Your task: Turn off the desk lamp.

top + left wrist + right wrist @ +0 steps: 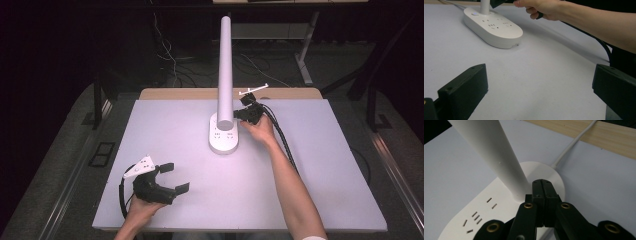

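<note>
A white power strip (223, 140) with several sockets lies in the middle of the grey table (320, 180), and a tall white pole (225, 70) rises from its far end. My right gripper (239, 114) is just right of the pole's foot. In the right gripper view its jaws (543, 182) are pressed together with nothing between them, their tips over the strip's round end (554, 177) beside the pole (489, 150). I cannot tell whether they touch it. My left gripper (176, 177) rests at the front left, open and empty (539, 85), facing the strip (496, 30).
A white cable (571, 145) runs from the strip's round end to the wooden back edge (604, 135) of the table. Black cables (282, 140) trail beside the right forearm (292, 190). Bare grey surface lies between the left gripper and the strip.
</note>
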`<state>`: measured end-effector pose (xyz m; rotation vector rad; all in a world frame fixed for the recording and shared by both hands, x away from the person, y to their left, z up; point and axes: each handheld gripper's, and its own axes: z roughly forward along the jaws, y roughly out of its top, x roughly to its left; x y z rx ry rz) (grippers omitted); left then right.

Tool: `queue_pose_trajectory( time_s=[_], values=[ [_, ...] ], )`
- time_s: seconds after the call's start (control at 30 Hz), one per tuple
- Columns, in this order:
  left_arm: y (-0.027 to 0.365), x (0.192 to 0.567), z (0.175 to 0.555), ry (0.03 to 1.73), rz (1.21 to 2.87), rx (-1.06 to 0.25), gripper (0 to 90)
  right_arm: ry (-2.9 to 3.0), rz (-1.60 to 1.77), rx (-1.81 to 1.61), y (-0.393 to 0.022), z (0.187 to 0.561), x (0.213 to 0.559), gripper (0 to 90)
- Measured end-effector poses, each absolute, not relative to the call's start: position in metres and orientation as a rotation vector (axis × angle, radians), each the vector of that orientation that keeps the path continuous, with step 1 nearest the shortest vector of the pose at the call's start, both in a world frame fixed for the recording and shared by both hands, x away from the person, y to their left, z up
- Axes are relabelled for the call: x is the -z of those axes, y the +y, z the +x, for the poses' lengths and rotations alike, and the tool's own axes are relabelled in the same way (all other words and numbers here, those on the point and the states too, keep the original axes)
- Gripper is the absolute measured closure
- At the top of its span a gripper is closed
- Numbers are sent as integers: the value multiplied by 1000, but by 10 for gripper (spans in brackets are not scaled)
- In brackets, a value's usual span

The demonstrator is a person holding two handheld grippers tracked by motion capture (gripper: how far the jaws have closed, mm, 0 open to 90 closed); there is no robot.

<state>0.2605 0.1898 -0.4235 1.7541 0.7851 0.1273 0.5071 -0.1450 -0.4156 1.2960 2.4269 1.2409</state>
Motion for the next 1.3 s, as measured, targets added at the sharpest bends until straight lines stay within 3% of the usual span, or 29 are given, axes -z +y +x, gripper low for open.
queue_pose_trajectory(
  time_s=[1.3],
  values=[
    [188,424,260,781,1756,-120,0,2434,1331,-1154,-136,504,422,900]
  ],
)
